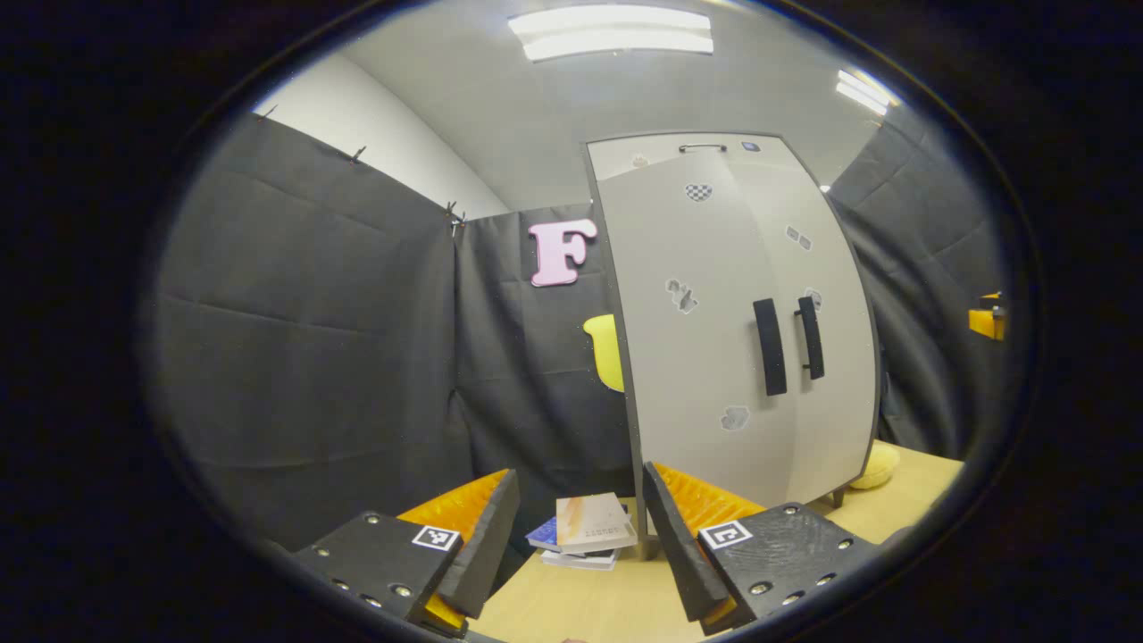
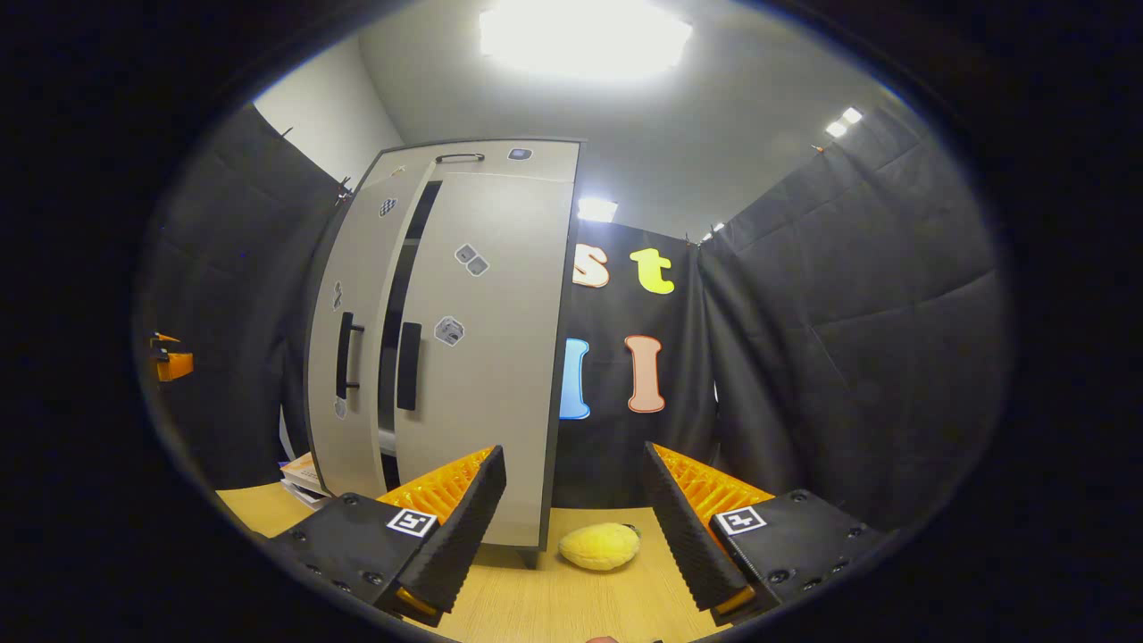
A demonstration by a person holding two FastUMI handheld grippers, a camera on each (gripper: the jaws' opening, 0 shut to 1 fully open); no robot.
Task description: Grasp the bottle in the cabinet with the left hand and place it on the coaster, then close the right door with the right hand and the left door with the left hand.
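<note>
- In the left gripper view, the left gripper [image 1: 580, 536] was held level and low over the bench [image 1: 580, 607], facing the cabinet [image 1: 741, 321] from its left front corner.
- Its fingers [image 1: 487, 536] stood wide apart with nothing between them.
- Beyond the gap between those fingers lay a small stack of books [image 1: 585, 531] on the bench, just beside the cabinet's left bottom corner.
- The cabinet stood upright on the bench, above and to the right of the fingers, well clear of them. Its left door [image 1: 692, 330] and right door [image 1: 835, 339] each carried a dark vertical handle [image 1: 770, 346] near the middle seam.
- In the right gripper view, the right gripper [image 2: 571, 527] was also held low and level over the bench, its fingers [image 2: 683, 527] spread wide and empty.
- From that side the cabinet rose to the left of the fingers. The left door stood slightly ajar, with a dark slit [image 2: 406, 295] between the two doors.
- A yellow soft toy [image 2: 600, 546] lay on the bench between the right fingers, farther off, near the cabinet's right bottom corner.
- The other gripper showed as a small orange shape [image 2: 171, 357] at the far left edge of the right gripper view.
- Whether a bottle stood inside the cabinet could not be told.
</note>
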